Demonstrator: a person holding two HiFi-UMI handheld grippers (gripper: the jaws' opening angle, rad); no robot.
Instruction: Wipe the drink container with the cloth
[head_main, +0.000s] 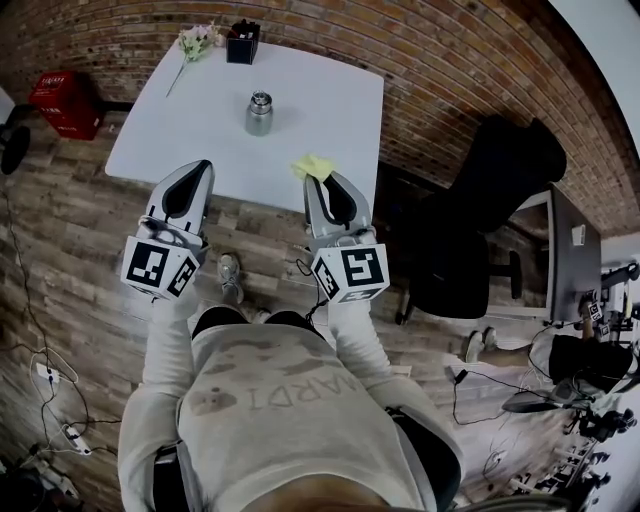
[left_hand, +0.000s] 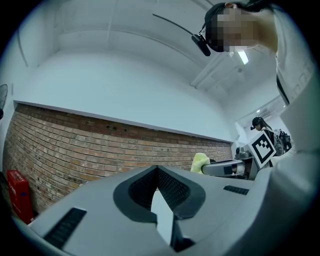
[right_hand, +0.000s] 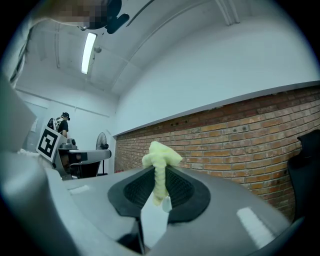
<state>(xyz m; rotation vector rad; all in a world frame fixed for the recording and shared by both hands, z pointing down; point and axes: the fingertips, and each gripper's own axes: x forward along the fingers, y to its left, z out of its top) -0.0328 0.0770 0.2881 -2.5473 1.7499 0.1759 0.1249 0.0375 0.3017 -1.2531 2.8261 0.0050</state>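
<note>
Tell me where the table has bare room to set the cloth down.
Bare: the table's right half, from the drink container to the right edge, and the near-left strip between that container and the left tool. Crowded: the far-left corner, with flowers and black box. The cloth sits in the right tool.

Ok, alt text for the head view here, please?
From above, a person holds two grippers at the near edge of a white table: the right gripper is shut on a yellow cloth, the left gripper shut and empty. A metal container stands upright mid-table, apart from both; a black box and flowers sit at the far edge.
</note>
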